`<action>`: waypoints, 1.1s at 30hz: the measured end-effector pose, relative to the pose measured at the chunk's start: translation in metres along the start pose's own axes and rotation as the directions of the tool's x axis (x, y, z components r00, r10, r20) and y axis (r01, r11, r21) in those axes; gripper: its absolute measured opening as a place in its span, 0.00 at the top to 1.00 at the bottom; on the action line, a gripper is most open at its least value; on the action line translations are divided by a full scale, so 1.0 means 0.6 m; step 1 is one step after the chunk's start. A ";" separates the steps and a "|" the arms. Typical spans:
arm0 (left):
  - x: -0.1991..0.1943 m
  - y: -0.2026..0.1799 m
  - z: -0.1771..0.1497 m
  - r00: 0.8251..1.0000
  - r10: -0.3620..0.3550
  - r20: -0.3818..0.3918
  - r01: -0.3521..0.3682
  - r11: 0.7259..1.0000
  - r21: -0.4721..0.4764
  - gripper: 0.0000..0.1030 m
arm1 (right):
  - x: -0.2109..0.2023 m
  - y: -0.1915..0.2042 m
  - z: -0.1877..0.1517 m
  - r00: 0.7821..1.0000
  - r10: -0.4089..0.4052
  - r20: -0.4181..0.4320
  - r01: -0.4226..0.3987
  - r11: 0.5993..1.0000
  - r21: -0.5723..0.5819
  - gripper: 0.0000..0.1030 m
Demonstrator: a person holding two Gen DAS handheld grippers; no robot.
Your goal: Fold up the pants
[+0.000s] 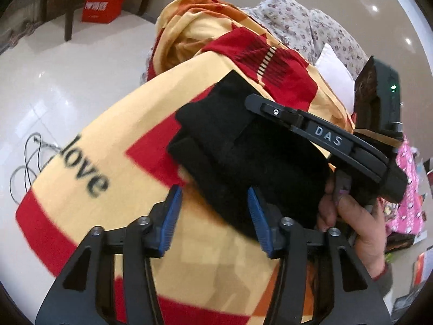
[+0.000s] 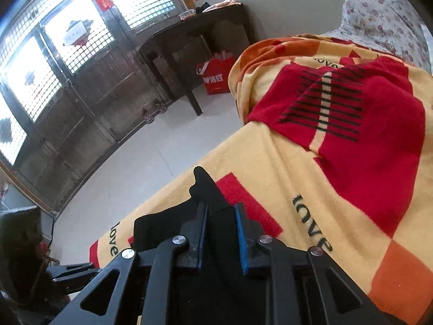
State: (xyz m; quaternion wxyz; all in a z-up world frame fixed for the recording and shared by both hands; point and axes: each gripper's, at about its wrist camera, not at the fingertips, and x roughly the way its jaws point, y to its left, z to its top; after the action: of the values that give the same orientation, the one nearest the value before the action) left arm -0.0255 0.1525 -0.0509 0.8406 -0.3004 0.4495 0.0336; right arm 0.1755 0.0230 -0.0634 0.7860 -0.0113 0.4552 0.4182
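Observation:
The black pants (image 1: 243, 159) lie folded in a thick bundle on a yellow and red blanket (image 1: 113, 168). My left gripper (image 1: 213, 203) is open and empty, its blue pads just short of the bundle's near edge. My right gripper (image 2: 221, 211) is shut on the black pants (image 2: 207, 189), with fabric pinched between its pads and a corner sticking up. In the left wrist view the right gripper (image 1: 324, 135) lies over the bundle's far side, held by a hand (image 1: 351, 216).
The blanket covers a bed with a floral sheet (image 1: 311, 24) beyond it. A white tiled floor (image 1: 54, 75) lies left of the bed, with a red bag (image 1: 104, 2), a dark table (image 2: 194, 40) and loose cables (image 1: 29, 159).

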 end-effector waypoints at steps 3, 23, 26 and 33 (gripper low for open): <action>-0.004 0.007 -0.006 1.000 -0.015 0.014 0.015 0.999 -0.037 0.30 | 0.002 -0.004 0.004 1.000 0.005 -0.014 -0.005 1.000 0.007 0.80; -0.099 -0.207 -0.014 0.955 -0.272 0.117 0.201 0.886 0.418 0.76 | -0.310 -0.041 -0.052 0.913 0.090 0.398 -0.149 0.982 0.119 0.86; -0.095 -0.272 -0.060 0.949 -0.310 0.062 0.233 0.819 0.525 0.76 | -0.393 -0.065 -0.117 0.896 0.012 0.444 -0.104 0.977 0.185 0.86; 0.044 -0.378 -0.180 0.960 -0.229 -0.164 0.280 0.705 0.652 0.76 | -0.464 -0.176 -0.301 0.891 -0.324 0.319 0.103 0.826 0.553 0.86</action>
State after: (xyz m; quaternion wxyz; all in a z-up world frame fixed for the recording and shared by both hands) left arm -0.0152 -0.0964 -0.0084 0.8721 -0.0388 0.4148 -0.2566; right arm 0.0530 -0.2981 -0.0055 0.8776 0.2360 0.3769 0.1792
